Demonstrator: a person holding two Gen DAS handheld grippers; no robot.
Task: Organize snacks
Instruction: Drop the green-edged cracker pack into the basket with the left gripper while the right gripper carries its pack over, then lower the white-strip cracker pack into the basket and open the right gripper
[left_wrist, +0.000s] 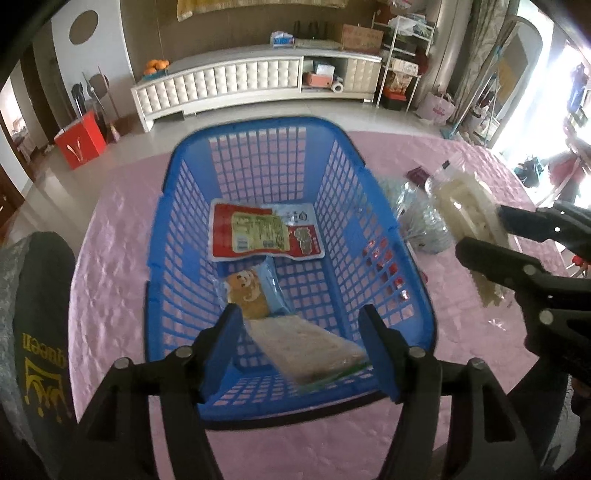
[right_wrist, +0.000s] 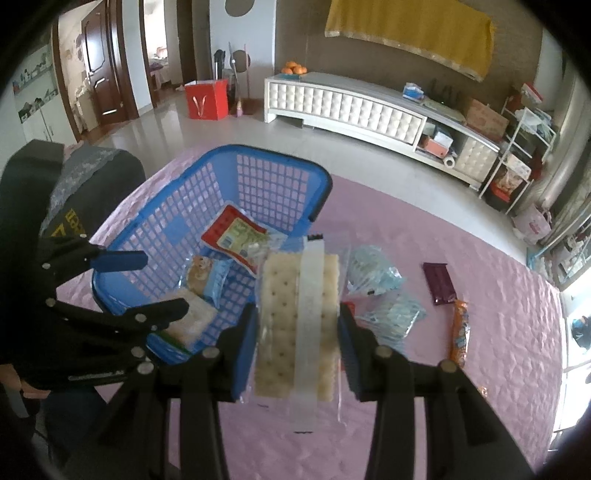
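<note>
A blue mesh basket (left_wrist: 258, 125) stands on the pink tablecloth. Inside lie a red-and-green packet (left_wrist: 258, 232), a bear-print snack (left_wrist: 247, 291) and a pale cracker pack (left_wrist: 306, 343). My left gripper (left_wrist: 301, 350) hangs open over the basket's near end, the cracker pack lying loose beneath its blue pads. To the right of the basket, my right gripper (right_wrist: 297, 343) is shut on a clear-wrapped pack of white crackers (right_wrist: 295, 325), held above the cloth. The left wrist view shows that pack (left_wrist: 469, 206) in the right gripper (left_wrist: 487, 236) at the right edge.
On the cloth right of the basket lie two blue-silver packets (right_wrist: 373, 273), a purple bar (right_wrist: 441, 282) and an orange packet (right_wrist: 460, 328). A dark garment with yellow lettering (left_wrist: 40, 314) sits left of the basket. Beyond the table's far edge is open floor and a white cabinet (left_wrist: 240, 81).
</note>
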